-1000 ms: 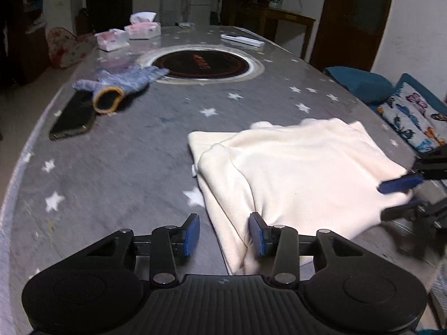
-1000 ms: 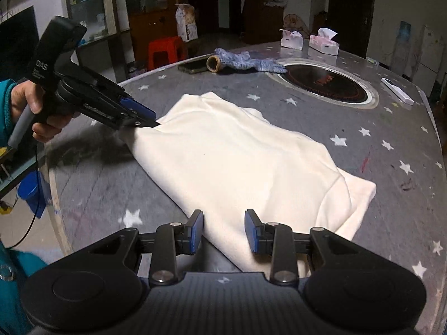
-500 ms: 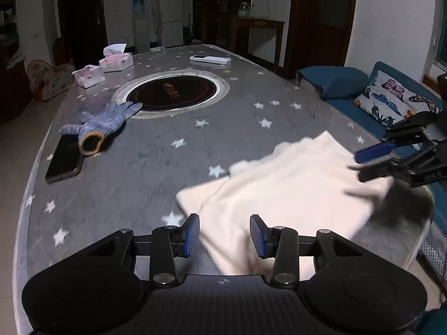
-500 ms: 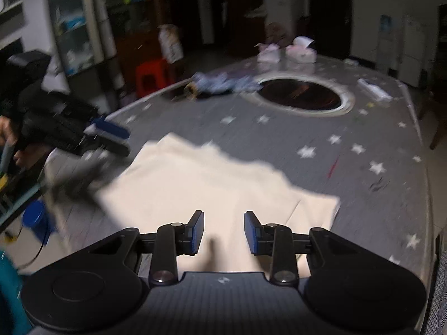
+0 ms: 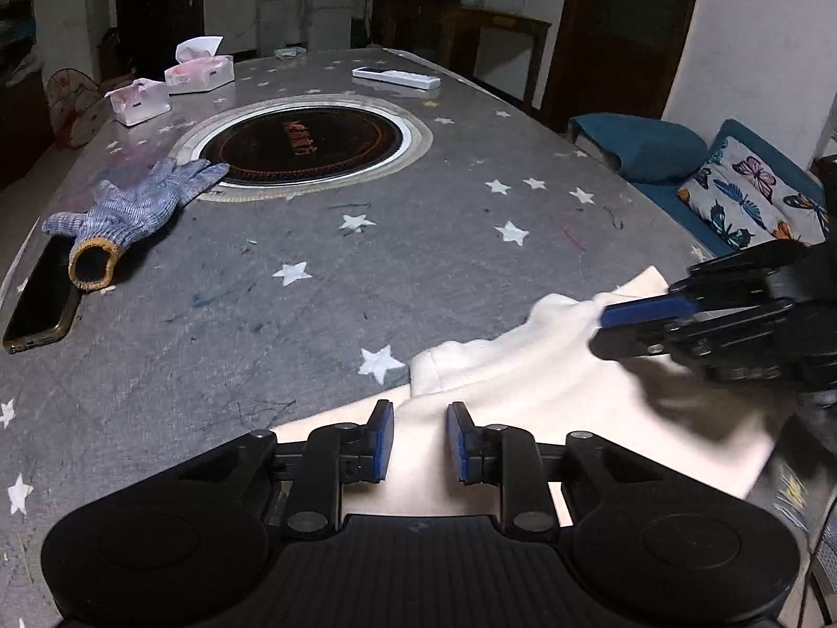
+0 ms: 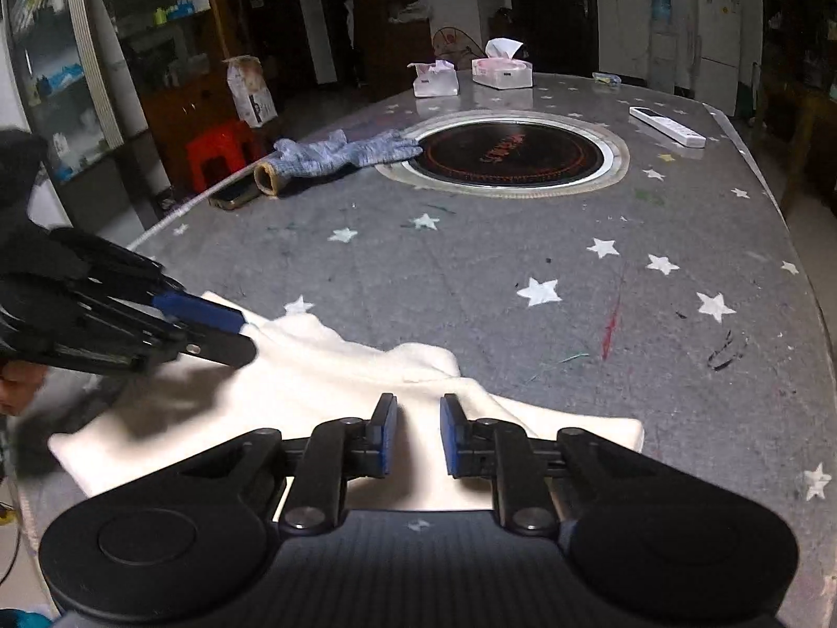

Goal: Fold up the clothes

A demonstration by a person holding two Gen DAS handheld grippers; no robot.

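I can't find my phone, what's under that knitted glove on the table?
A dark phone lies beside the glove, its far end tucked under the cuff. Whatever else the glove covers cannot be seen.

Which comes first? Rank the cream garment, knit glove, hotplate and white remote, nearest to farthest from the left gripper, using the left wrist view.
1. Cream garment, directly under the left gripper.
2. Knit glove, far left.
3. Hotplate, centre, beyond the glove.
4. White remote, far end of the table.
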